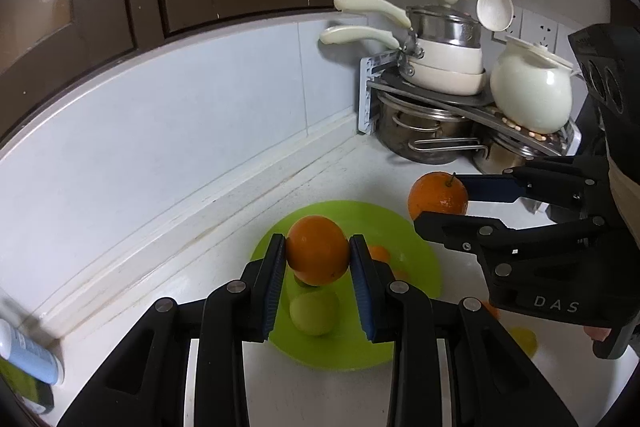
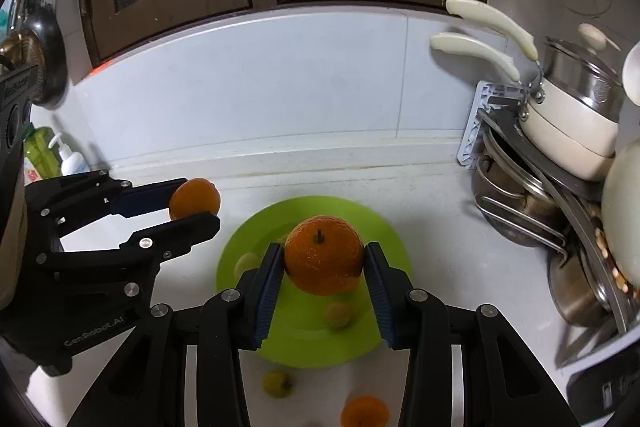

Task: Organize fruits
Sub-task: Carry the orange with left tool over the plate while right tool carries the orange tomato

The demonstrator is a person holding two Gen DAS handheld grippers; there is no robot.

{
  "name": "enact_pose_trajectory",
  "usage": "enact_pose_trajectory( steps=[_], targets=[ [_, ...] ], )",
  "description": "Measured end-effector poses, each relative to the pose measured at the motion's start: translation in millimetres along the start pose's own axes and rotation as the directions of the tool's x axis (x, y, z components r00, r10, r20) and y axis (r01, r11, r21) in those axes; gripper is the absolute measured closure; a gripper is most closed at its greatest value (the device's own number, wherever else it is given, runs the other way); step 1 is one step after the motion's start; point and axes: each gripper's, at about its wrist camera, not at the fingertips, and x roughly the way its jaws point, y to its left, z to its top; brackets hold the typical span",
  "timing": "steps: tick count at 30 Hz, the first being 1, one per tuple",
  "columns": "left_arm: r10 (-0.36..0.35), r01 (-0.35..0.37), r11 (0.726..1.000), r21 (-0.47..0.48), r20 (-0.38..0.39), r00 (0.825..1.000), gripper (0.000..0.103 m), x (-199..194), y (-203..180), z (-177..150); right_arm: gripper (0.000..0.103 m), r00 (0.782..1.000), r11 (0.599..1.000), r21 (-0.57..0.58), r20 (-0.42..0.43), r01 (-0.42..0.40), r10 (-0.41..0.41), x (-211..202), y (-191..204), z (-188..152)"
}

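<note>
Right now both hand-held grippers carry fruit toward the green plate [image 1: 408, 239] on the white desk [image 1: 280, 195]. The left hand-held gripper [image 1: 318, 259] has its jaws drawn in on a smooth orange [image 1: 317, 255], pads pressed on the fruit's two sides, and it hangs over the plate's middle, with a yellow-green fruit [image 1: 314, 313] lying on the plate just below it, toward six o'clock. The right hand-held gripper [image 2: 324, 263] is clamped the same way on a stemmed orange [image 2: 323, 259], stem up; seen from the left, that orange sits at about two o'clock, over the plate's far right edge. So the plate lies straight beneath both loads, the left one more nearly centred. Oranges being round, no long axis matters; what counts, I think, is setting each down on bare plate, clear of the fruit already there. More fruit waits on the desk at six o'clock, another orange [image 2: 365, 411] and a small yellow one [image 2: 277, 383].
</note>
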Motion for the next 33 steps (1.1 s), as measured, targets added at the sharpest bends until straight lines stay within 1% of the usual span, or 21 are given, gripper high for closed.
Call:
enact_pose_trajectory(
  steps=[7,19,26,33],
  targets=[
    [-0.017,0.017,1.0,0.008,-0.039,0.999,0.071,32,6,6,0.061,0.999,1.0,0.007,-0.046,-0.024,0.025,34,-14,9],
    [-0.026,0.028,0.999,0.018,-0.112,0.993,0.071,85,19,5,0.061,0.991,0.999,-0.002,-0.127,-0.035,0.035,86,-28,14],
    [-0.048,0.053,0.998,0.019,-0.198,0.979,0.071,124,26,1,0.061,0.984,0.999,-0.025,-0.176,-0.04,0.035,112,-30,14],
    [-0.055,0.066,0.997,0.037,-0.246,0.968,0.071,147,27,-6,0.061,0.975,0.998,-0.036,-0.219,-0.044,0.035,133,-31,10]
  ],
)
